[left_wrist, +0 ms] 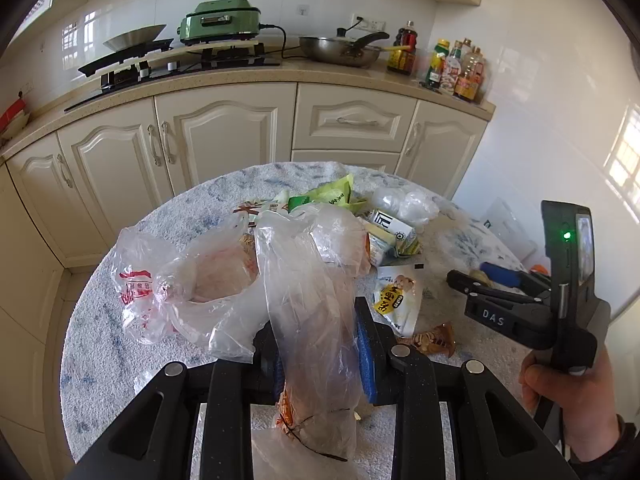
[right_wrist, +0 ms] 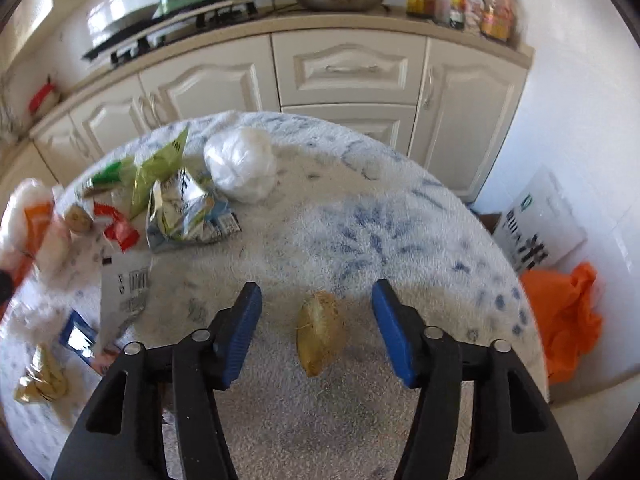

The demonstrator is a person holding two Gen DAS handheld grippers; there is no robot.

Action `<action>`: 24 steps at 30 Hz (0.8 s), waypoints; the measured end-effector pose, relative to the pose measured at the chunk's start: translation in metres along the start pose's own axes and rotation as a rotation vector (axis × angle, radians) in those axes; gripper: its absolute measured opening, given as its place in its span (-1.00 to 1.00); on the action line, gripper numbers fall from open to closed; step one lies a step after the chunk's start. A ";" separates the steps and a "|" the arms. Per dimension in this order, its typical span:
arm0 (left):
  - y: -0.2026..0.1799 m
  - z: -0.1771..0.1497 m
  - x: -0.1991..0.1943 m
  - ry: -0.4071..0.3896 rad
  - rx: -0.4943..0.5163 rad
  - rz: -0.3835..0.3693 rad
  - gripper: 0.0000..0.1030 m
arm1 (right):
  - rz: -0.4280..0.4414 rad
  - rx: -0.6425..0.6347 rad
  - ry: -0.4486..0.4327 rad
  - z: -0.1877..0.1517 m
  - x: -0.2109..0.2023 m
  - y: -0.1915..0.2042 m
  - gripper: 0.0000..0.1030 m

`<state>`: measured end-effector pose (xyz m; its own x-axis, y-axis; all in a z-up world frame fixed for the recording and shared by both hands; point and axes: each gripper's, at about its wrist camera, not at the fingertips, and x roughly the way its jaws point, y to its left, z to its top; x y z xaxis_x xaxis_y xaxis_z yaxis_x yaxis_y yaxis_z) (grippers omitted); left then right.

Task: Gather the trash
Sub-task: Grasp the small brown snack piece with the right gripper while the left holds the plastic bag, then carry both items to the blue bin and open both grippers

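Clamping the left gripper (left_wrist: 320, 356) on the gathered edge of a clear crinkled plastic bag (left_wrist: 224, 280), lifting it above the near left of the blue-flecked round table (left_wrist: 100, 360), seemingly to keep its mouth open for trash. Hovering the right gripper (right_wrist: 316, 332), fingers apart and touching nothing, astride a small yellowish-brown husk-like scrap (right_wrist: 320, 332) on the near middle of the table, apparently lining up the next pick.

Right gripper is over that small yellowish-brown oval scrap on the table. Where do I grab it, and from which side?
Grip the small yellowish-brown oval scrap across its narrow middle, coming straight down from above. It lies flat on the white-and-blue tablecloth with its long axis pointing away from the right gripper, whose open fingers already straddle it, one on each long side. Nothing crowds it.
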<state>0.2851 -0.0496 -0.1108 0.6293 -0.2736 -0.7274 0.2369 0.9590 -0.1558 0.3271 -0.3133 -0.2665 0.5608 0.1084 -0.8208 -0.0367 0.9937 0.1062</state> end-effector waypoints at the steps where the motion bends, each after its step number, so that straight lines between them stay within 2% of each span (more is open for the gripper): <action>1: -0.001 0.000 -0.001 0.000 0.000 0.003 -0.51 | 0.019 -0.002 0.011 -0.001 -0.002 0.002 -0.40; 2: -0.001 -0.001 -0.002 0.000 0.000 0.004 -0.51 | 0.025 -0.007 0.020 -0.002 -0.004 0.004 -0.59; 3: -0.001 -0.001 -0.003 0.001 -0.002 0.003 -0.51 | 0.022 -0.014 0.023 -0.004 -0.006 0.004 -0.60; 14: -0.030 -0.009 -0.025 -0.015 0.046 -0.026 -0.51 | 0.121 0.094 -0.003 -0.040 -0.043 -0.027 -0.61; 19: -0.053 -0.014 -0.038 -0.027 0.079 -0.066 -0.51 | 0.161 0.153 -0.034 -0.050 -0.073 -0.046 -0.61; 24: -0.082 -0.016 -0.052 -0.037 0.108 -0.118 -0.51 | 0.166 0.213 -0.082 -0.058 -0.110 -0.071 -0.61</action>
<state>0.2213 -0.1128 -0.0710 0.6187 -0.3885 -0.6829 0.3880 0.9069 -0.1644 0.2197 -0.3936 -0.2167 0.6271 0.2583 -0.7349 0.0361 0.9328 0.3586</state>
